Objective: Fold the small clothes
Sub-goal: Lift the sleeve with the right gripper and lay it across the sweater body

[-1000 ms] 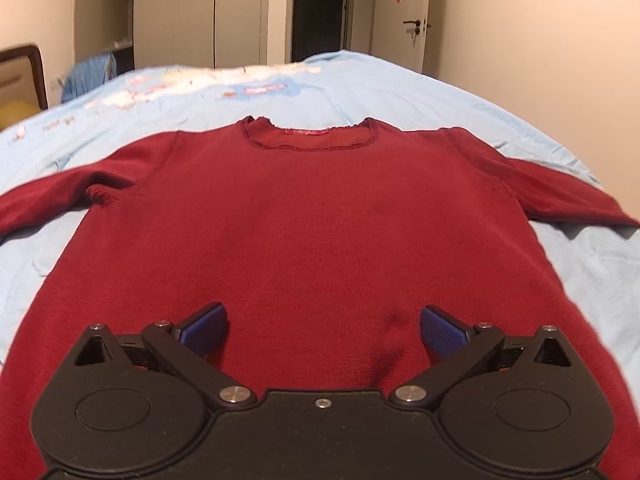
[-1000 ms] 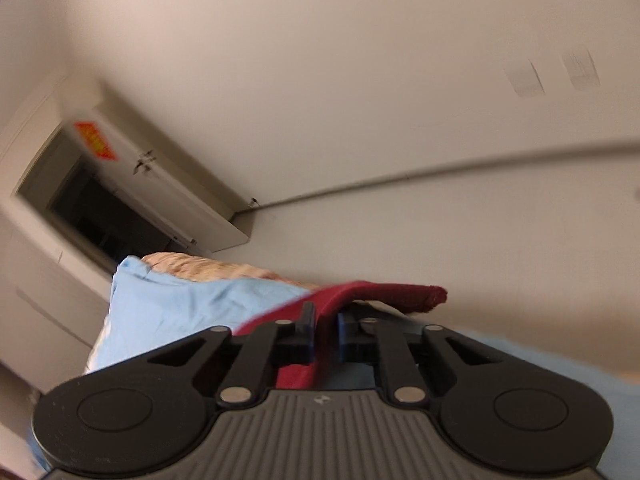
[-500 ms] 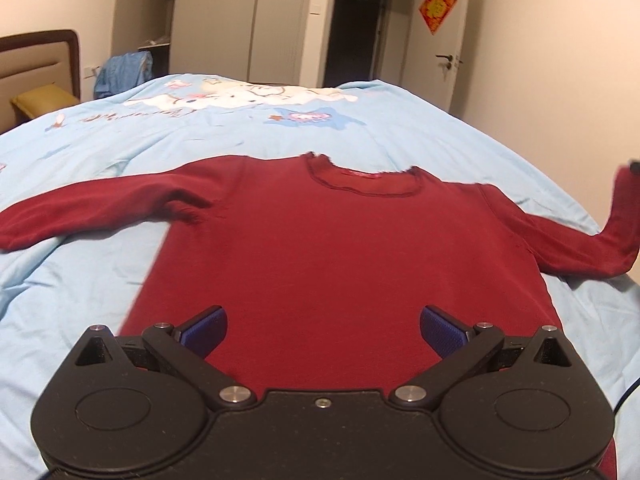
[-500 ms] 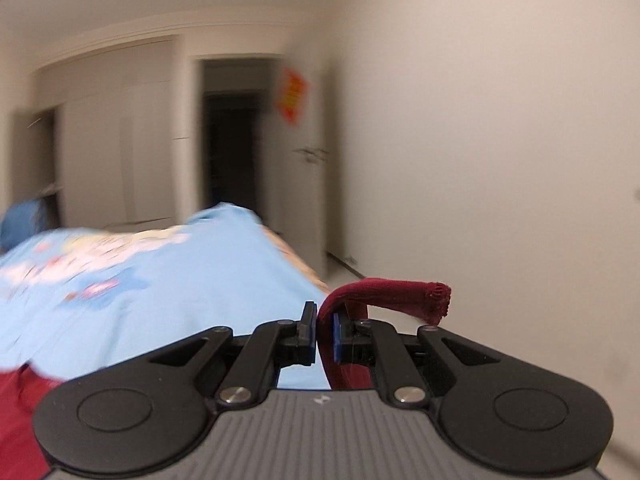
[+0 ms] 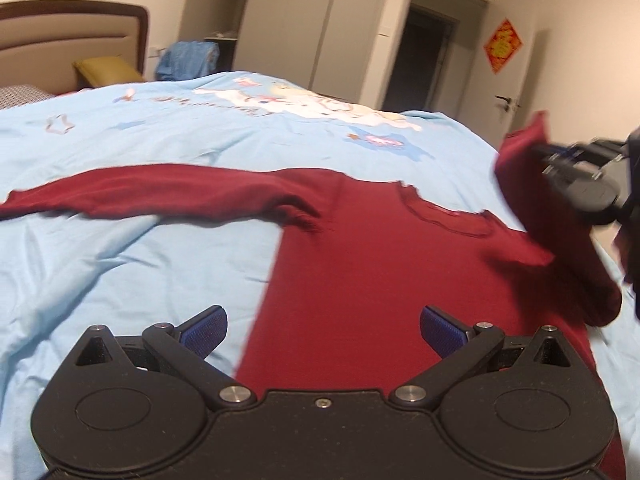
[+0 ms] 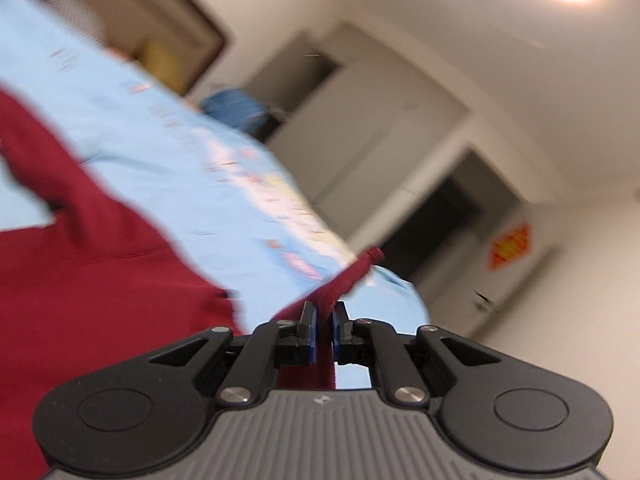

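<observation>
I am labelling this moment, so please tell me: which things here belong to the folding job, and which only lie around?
Job: red sweater; its sleeve, clamped in the right gripper; open left gripper; blue bedspread under it.

Around: yellow pillow; blue garment by the wardrobe; red door decoration.

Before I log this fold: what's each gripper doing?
Left gripper: open, holding nothing.
Right gripper: shut on the sweater sleeve.

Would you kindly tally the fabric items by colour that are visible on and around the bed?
Dark red: 1, the sweater, its sleeve pinched in the right tongs
Light blue: 1, the bedcover
Denim blue: 1, the garment by the wardrobe
Yellow: 1, the pillow
Total: 4
</observation>
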